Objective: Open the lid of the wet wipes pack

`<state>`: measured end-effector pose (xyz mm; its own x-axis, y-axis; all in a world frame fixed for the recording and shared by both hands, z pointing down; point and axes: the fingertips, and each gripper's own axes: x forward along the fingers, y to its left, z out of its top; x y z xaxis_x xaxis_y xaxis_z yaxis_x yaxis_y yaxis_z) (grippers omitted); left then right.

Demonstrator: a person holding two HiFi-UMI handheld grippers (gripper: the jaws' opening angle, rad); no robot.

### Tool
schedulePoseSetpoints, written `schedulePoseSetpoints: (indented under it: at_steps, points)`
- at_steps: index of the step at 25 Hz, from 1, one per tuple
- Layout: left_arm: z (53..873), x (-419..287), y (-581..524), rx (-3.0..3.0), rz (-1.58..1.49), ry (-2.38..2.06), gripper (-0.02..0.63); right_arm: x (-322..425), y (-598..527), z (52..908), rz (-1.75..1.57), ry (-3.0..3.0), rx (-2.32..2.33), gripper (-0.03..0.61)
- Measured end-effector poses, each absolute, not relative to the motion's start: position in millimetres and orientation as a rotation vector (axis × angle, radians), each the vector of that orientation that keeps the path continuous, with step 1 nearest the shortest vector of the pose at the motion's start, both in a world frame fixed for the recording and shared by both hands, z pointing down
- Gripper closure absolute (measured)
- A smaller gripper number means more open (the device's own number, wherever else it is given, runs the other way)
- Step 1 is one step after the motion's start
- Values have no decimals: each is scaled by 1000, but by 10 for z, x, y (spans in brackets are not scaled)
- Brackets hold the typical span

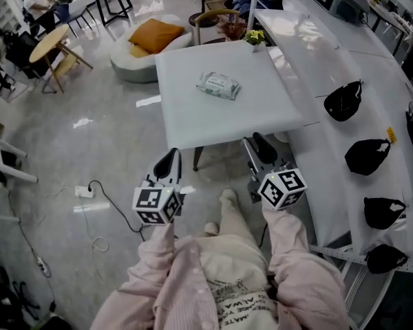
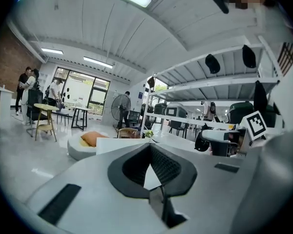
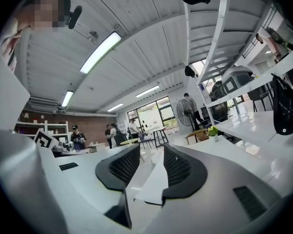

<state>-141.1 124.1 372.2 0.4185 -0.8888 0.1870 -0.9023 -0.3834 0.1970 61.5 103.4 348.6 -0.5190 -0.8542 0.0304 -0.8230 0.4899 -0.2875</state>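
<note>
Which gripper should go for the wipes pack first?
Probably the right gripper. Its jaws are already apart, and it looks a bit nearer the wipes pack on the table. The left gripper is shut and would have to open first.

An open-plan office-cum-lab: a glossy grey floor [image 1: 89, 136] with a plain white worktop [image 1: 193, 115] standing ahead of the left hand-held gripper [image 1: 168, 162], and long white racking [image 1: 372, 60] hung with black caps [image 1: 343, 102] running along to the right of the right hand-held gripper [image 1: 259, 148]. Far ahead and to the left are a lounge seat [image 1: 134, 64] with an orange cushion [image 1: 155, 34], a round table [image 1: 48, 41], people [image 2: 29, 89] standing, a pedestal fan [image 2: 118, 107], tall windows [image 2: 80, 89], a brick wall [image 3: 88, 126] and ceiling strip lights [image 3: 100, 52].
</note>
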Motion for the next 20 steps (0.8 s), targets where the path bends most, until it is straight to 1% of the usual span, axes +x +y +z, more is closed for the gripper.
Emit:
schedulePoseSetpoints:
  at_steps: [6, 20]
  points:
    - [3850, -1434, 985, 2377, 78, -1577, 614, 570, 711, 3682, -436, 2644, -1452, 456]
    - [4302, -1277, -221, 2241, 133, -1550, 614, 572, -671, 4147, -538, 2779, -1421, 456]
